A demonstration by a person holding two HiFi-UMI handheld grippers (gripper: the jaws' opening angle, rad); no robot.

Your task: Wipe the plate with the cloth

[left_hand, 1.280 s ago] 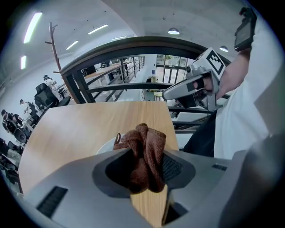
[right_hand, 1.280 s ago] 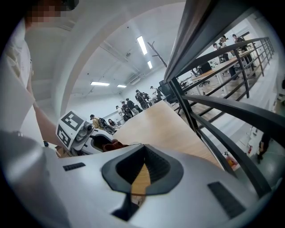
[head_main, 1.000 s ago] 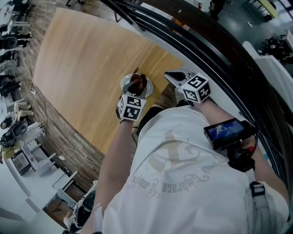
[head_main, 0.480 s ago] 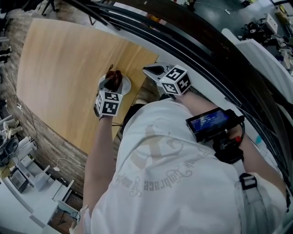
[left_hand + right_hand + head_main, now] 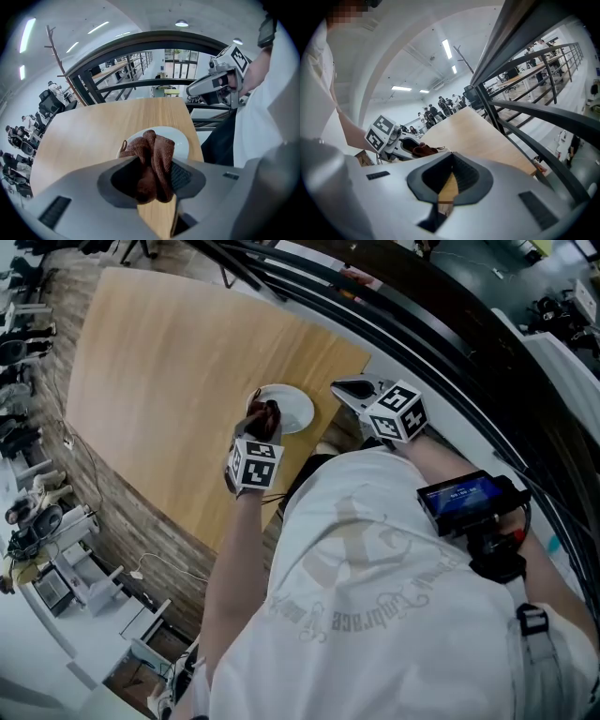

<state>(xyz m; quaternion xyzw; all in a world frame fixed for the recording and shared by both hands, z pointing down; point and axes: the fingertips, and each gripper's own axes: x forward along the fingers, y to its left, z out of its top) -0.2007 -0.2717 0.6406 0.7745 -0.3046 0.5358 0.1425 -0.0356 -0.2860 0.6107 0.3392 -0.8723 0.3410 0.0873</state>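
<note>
A small white plate (image 5: 292,409) (image 5: 182,140) lies on the wooden table (image 5: 159,362) near its right corner. My left gripper (image 5: 262,421) (image 5: 153,165) is shut on a bunched brown cloth (image 5: 263,415) (image 5: 154,157), which presses on the plate's left rim. My right gripper (image 5: 343,387) (image 5: 449,174) hovers off the table's right edge, beside the plate, shut with nothing in it. The right gripper view shows the left gripper (image 5: 396,140) with the cloth (image 5: 423,150) from the side.
A black metal railing (image 5: 441,324) (image 5: 525,108) runs close along the table's right side. The table's near edge (image 5: 187,512) drops to a lower floor with desks and equipment (image 5: 37,512). Bare wood stretches left of and beyond the plate.
The left gripper has dragged the cloth from the plate's middle to its left rim. The right gripper has stayed beside the plate.
</note>
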